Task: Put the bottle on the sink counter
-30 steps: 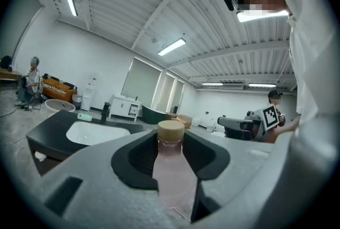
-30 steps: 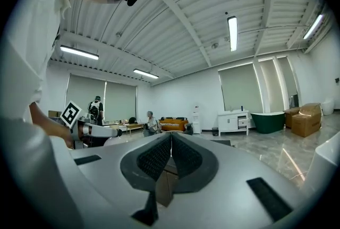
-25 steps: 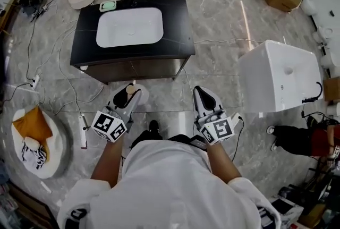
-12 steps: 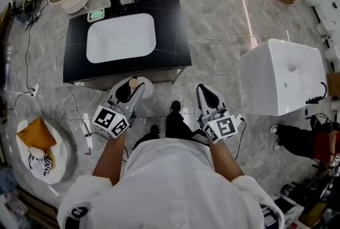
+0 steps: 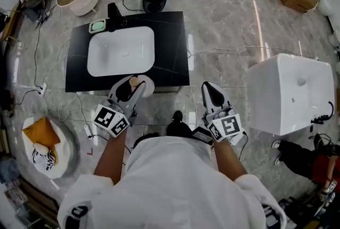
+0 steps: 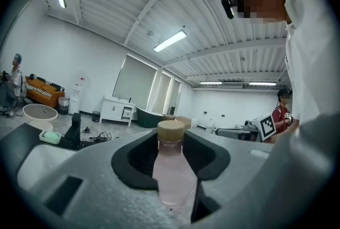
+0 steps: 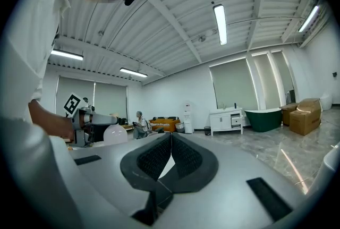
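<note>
Sink counter (image 5: pixel 178 42) closer | left gripper (image 5: pixel 129 91) grips bottle (image 6: pixel 171 169), right gripper (image 5: pixel 211 93) closed, empty | lower upright onto black rim (not basin)

Both arms reach forward, lower centre: left gripper (image 5: pixel 129 90) clamps a bottle (image 6: pixel 170 169), right gripper (image 5: pixel 210 90) closed (empty).

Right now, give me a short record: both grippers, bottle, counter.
left gripper: shut on bottle, upright, tan cap
right gripper: shut, empty
counter: black, white basin, bare strip right of it
bottle place: held at counter's near edge in head view, not set down
far left corner: green soap dish, black tap
</note>
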Tool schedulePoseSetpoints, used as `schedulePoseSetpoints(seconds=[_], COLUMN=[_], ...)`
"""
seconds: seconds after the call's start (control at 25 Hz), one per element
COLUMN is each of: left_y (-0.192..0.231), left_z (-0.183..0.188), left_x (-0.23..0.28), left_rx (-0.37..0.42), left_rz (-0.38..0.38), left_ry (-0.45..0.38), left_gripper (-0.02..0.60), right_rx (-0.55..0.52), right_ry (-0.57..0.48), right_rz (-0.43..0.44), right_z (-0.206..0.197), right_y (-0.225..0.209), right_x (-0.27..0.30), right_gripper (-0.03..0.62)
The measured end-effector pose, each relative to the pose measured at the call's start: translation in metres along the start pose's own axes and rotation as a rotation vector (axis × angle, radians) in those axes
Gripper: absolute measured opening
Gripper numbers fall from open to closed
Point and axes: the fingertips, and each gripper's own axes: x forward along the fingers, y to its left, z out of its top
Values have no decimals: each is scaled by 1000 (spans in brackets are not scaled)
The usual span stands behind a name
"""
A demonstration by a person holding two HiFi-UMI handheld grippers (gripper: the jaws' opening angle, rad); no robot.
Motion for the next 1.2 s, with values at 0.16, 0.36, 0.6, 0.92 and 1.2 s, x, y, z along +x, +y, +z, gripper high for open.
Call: schedulePoseSetpoints(seconds=[0.16, 0.36, 0.6, 0.92, 1.2], left_y=[12, 23, 40, 92, 137], left_z=[10, 17, 28, 25, 41], left_x=[26, 53, 79, 114, 143], left_rx=[6, 10, 44, 43, 58], left_rz=[28, 32, 34, -13, -80], left_ry=[10, 5, 22, 22, -3], left_gripper=[149, 149, 149, 149, 149], right_rx=[20, 40, 56, 17, -27], right_ry=[-9, 2, 18, 42, 38], right_rz=[14, 25, 29, -1, -22], right_z=[3, -4, -11, -9, 12], right_y=[-23, -44, -55, -65, -67], right_x=[15, 26, 49, 109, 164], right_gripper=[15, 15, 15, 15, 15])
